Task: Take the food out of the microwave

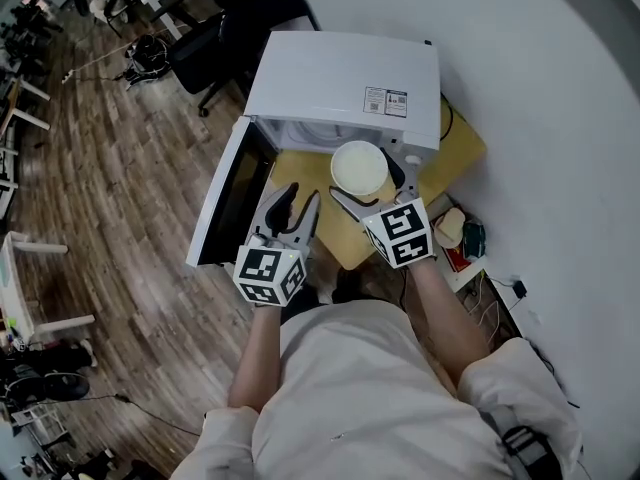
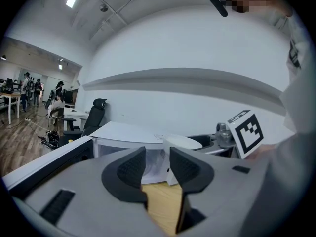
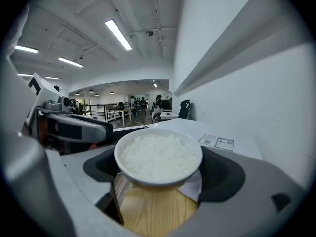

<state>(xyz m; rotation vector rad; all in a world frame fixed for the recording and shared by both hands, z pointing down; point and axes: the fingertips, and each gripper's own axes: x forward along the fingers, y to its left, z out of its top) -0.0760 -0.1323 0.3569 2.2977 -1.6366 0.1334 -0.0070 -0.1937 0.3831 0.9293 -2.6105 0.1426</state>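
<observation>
A wood-plank floor spreads out left of the microwave, and a plain white wall stands to its right. A black office chair sits behind the microwave's left corner. The tables farther back are too small to make out.

The white microwave stands on a small yellow wooden desk, with its door swung wide open to its left. From above, the inside of the microwave is almost wholly hidden under its top. The label on that top is too small to read.

Just in front of the microwave's opening, above the desk, the right gripper has its fingers clenched on a white bowl heaped with white rice. The bowl covers most of both pads.

The left gripper is in front of the microwave's open door, beside the bowl. Its fingers are released, with a narrow gap and nothing between them.

Small red and teal things right of the microwave, by the desk's edge, are partly cut off by the arm and cannot be identified.
</observation>
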